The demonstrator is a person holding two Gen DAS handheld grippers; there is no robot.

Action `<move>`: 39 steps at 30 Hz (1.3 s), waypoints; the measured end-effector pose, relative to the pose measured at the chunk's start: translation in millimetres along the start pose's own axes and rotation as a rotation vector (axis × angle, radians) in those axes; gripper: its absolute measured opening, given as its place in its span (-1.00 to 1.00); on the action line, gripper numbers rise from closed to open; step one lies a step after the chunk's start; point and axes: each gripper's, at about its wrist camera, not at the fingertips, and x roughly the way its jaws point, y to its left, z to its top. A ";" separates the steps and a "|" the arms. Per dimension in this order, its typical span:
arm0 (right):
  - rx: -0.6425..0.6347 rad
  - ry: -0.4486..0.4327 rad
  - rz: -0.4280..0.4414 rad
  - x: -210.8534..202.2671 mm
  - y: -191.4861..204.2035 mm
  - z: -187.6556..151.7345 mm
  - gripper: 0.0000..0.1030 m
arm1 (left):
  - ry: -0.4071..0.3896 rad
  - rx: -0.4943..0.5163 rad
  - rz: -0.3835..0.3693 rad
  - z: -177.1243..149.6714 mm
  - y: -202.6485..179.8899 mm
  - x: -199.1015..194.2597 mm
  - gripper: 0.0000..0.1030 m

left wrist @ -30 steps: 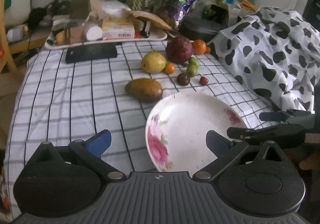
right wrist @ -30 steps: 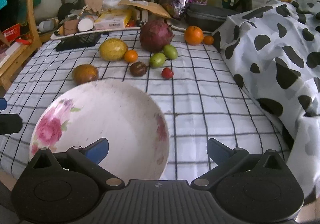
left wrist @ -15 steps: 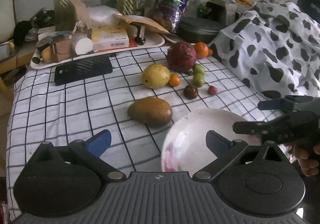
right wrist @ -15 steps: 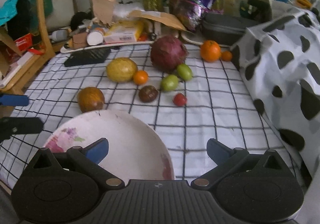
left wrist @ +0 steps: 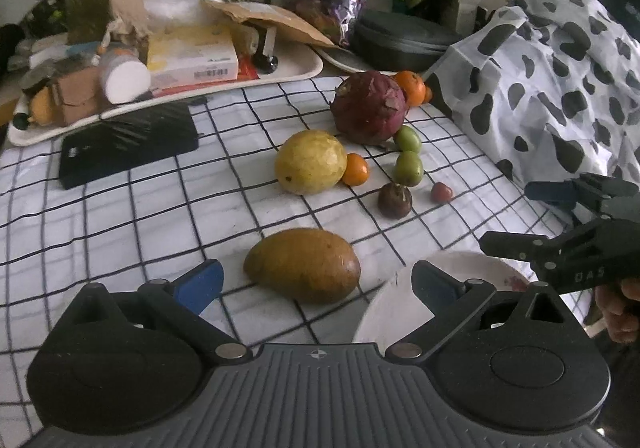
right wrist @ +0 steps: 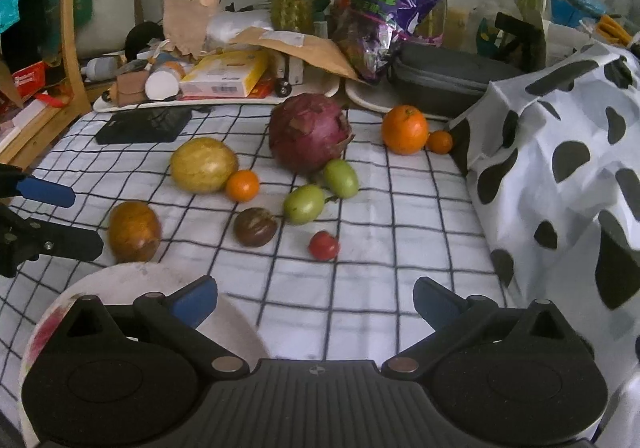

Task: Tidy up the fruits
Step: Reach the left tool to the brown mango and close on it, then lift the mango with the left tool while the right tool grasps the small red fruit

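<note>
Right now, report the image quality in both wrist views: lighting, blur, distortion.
Left wrist view: soft, flat daylight, grid lines on the checked cloth bowed by the fisheye, brown mango slightly soft. Right wrist view: same dim light, weak shadows under the red onion, plate cut off by the gripper body.

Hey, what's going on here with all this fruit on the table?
A person holds a two-finger gripper in each hand over a checked tablecloth. The left gripper and right gripper are both open and empty. The fruit lies loose: a brown mango lies right ahead of the left gripper, beside a white plate that shows no fruit on its visible part. Nothing is picked up yet.
</note>
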 end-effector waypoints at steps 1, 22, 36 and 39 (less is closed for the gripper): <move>-0.003 0.000 -0.004 2.4 -1.4 2.1 1.00 | 0.008 0.000 -0.004 2.5 1.3 3.9 0.99; 0.065 0.009 -0.032 27.9 -29.6 25.7 1.00 | 0.171 0.085 0.014 20.7 5.3 54.1 0.52; 0.034 0.070 0.024 46.8 -23.5 22.5 0.67 | 0.108 0.096 0.064 25.5 4.7 40.0 0.45; 0.005 0.074 0.024 54.0 -18.2 23.5 0.40 | 0.076 0.064 0.068 28.9 11.8 33.9 0.44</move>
